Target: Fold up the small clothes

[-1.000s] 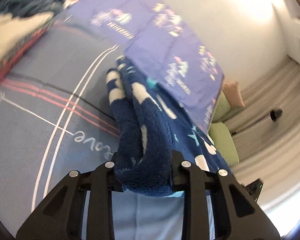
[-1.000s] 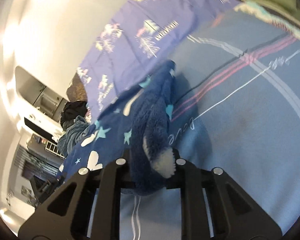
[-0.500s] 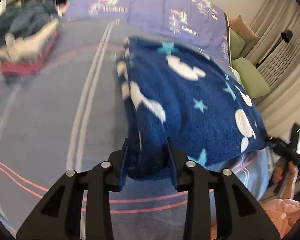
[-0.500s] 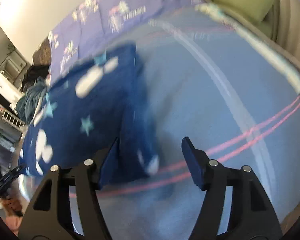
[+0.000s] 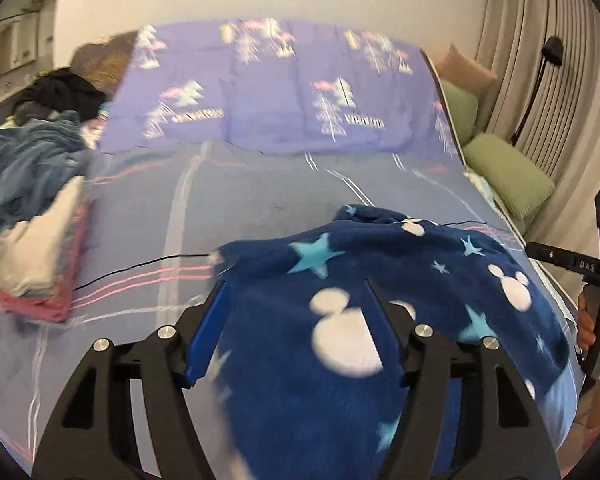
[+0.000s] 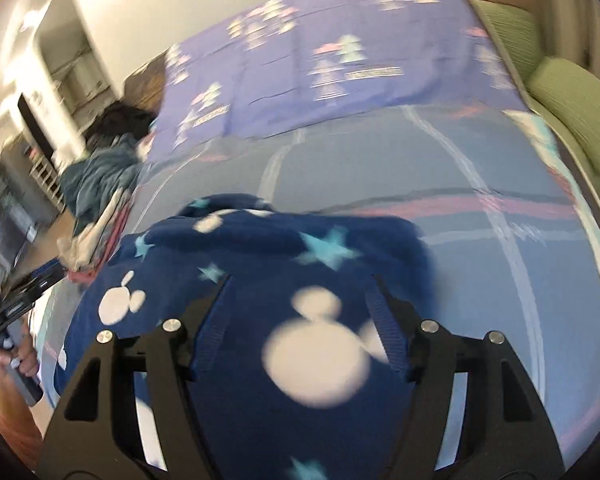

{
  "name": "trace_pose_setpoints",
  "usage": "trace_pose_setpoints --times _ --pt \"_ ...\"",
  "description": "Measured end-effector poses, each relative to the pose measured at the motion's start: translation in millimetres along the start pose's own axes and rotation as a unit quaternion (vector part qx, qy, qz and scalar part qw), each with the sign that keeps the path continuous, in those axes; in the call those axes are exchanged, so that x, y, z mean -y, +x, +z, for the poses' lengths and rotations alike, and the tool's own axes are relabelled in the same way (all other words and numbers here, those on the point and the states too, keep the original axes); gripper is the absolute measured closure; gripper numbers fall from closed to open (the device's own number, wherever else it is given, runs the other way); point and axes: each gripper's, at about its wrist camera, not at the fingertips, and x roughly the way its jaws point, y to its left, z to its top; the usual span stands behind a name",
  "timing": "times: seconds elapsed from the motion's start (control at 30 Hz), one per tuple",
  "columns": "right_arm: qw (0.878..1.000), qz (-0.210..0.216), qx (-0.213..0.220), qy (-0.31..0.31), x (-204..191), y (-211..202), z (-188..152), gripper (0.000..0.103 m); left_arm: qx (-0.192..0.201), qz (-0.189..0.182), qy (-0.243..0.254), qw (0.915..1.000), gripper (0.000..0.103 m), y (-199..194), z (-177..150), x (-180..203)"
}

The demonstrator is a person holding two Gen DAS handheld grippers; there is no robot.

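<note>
A navy fleece garment [image 5: 420,288] with white mouse-head shapes and light-blue stars lies spread on the blue striped bed sheet [image 5: 260,200]. My left gripper [image 5: 296,296] hovers over its left part. Its jaws are opening, the fleece shows beneath and between them, and the pads do not press on it. In the right wrist view the same garment [image 6: 280,248] fills the foreground. My right gripper [image 6: 300,284] stands open over its right part, holding nothing. The edge of each view shows a hand on the other gripper's handle.
A stack of folded clothes [image 5: 40,264] sits at the bed's left edge, with a heap of loose blue and black clothes [image 5: 24,160] behind it. A purple printed duvet [image 5: 280,100] covers the far end. Green cushions [image 5: 508,176] and curtains line the right side.
Both grippers, earlier shut on the bunched fleece, have let go, pulled back and rolled level. The right opened first, then the left. The garment now lies flat on the sheet.
</note>
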Motion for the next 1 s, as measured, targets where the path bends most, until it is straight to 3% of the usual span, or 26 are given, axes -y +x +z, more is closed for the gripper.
trace_pose_setpoints --times 0.13,0.2,0.27,0.33,0.37,0.4,0.47,0.5,0.67,0.7,0.77,0.87,0.93,0.97,1.0 --pt "0.997 0.039 -0.043 -0.042 -43.1 44.4 23.2 0.093 -0.033 -0.06 0.021 0.9974 0.036 43.7 18.8 26.9" --pt "0.995 0.058 -0.059 -0.047 -56.0 66.6 33.5 0.093 -0.052 -0.091 0.025 0.9941 0.039 67.8 29.9 41.5" --pt "0.994 0.062 -0.075 -0.046 -60.0 90.7 41.5 0.093 -0.063 -0.095 0.024 0.9933 0.047 88.7 32.1 46.4" --pt "0.994 0.027 -0.091 -0.045 -54.9 122.3 44.7 0.093 -0.075 -0.049 0.026 0.9956 0.048 119.1 31.3 44.1" --pt "0.995 0.006 -0.09 -0.046 -49.0 136.0 43.4 0.095 -0.084 -0.002 0.022 0.9962 0.048 142.0 25.3 35.1" --pt "0.996 0.007 -0.085 -0.041 -40.4 150.1 40.2 0.095 -0.098 0.006 0.008 0.9952 0.046 157.3 20.1 25.5" --pt "0.997 0.05 -0.06 0.007 -21.0 156.8 34.4 0.095 -0.105 -0.043 -0.062 0.9916 0.044 171.8 12.6 3.3" --pt "0.996 0.062 -0.057 0.019 -16.9 155.3 33.1 0.095 -0.096 -0.059 -0.078 0.9906 0.044 165.6 13.1 -3.0" --pt "0.996 0.069 -0.039 0.044 -10.2 136.6 31.9 0.093 -0.079 -0.05 -0.073 0.9929 0.044 151.5 12.1 0.1" --pt "0.996 0.059 -0.033 0.053 -7.7 125.6 32.4 0.089 -0.072 -0.044 -0.073 0.9937 0.044 146.1 14.5 2.4" --pt "0.997 0.045 -0.008 0.06 -0.4 97.5 29.4 0.069 -0.036 -0.05 -0.072 0.9954 0.044 112.7 15.1 2.2" --pt "0.998 0.024 0.014 0.054 14.3 62.9 14.6 0.056 -0.008 -0.071 -0.055 0.996 0.042 70.9 8.5 -1.3" --pt "0.998 -0.036 -0.022 0.055 31.1 68.0 -1.2 0.055 -0.021 -0.038 -0.034 0.9985 0.041 70.7 -2.7 -2.1" --pt "0.995 -0.04 -0.049 0.074 45.7 78.6 -11.8 0.058 -0.053 -0.005 -0.023 0.9983 0.041 84.4 -15.5 -3.7" --pt "0.994 -0.025 -0.049 0.095 53.3 79.3 -16.7 0.059 -0.087 0.01 -0.031 0.9956 0.041 99.4 -24.5 -9.1"
